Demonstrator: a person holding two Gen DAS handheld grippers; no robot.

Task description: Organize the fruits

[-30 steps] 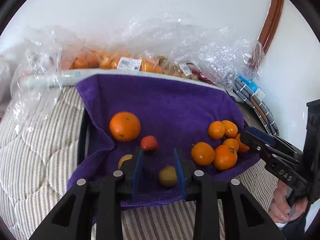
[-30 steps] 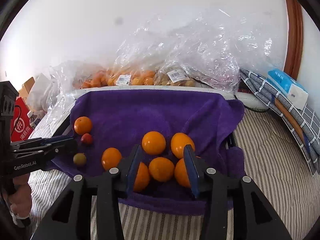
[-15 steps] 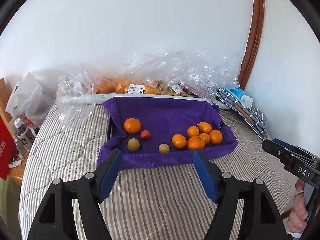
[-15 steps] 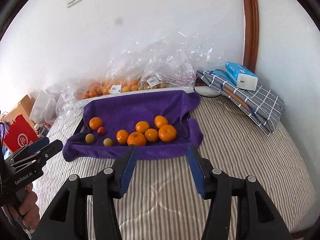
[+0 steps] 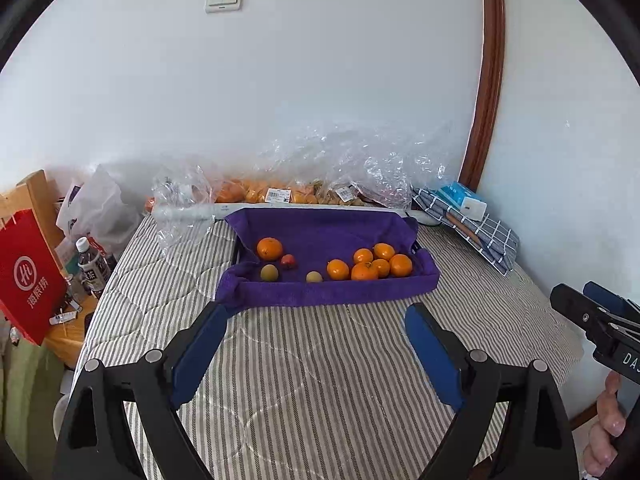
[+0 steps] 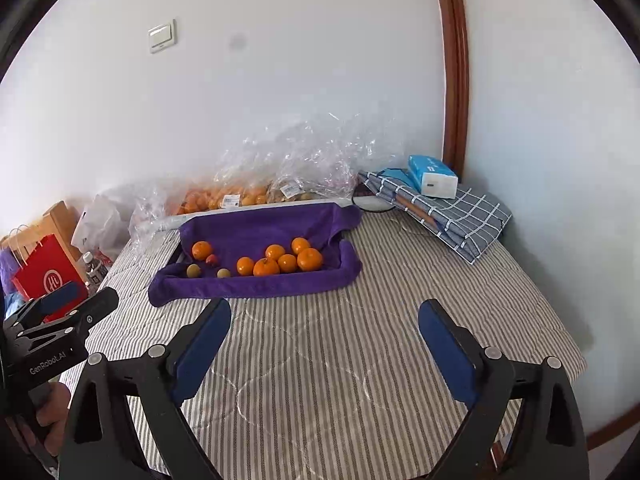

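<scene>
A tray lined with a purple towel (image 5: 320, 236) (image 6: 260, 226) sits at the far side of the striped bed. Several oranges (image 5: 370, 266) (image 6: 286, 260) are grouped at its right. One orange (image 5: 269, 249) (image 6: 201, 250), a small red fruit (image 5: 288, 261) (image 6: 211, 259) and two yellow-green fruits (image 5: 269, 273) (image 5: 314, 277) lie at its left. My left gripper (image 5: 316, 316) is open and empty, well short of the tray. My right gripper (image 6: 324, 312) is open and empty too, and shows at the right edge of the left wrist view (image 5: 592, 312).
Clear plastic bags of fruit (image 5: 280, 194) (image 6: 240, 196) lie against the wall behind the tray. A checked folded cloth (image 6: 452, 212) with a tissue pack (image 6: 432, 176) lies at the right. A red paper bag (image 5: 30, 276) and a bottle (image 5: 92, 266) stand beside the bed at the left.
Both grippers have pulled back far from the tray and opened wider. A second ago their fingers were over the fruit; now the whole tray lies ahead across the bed.
</scene>
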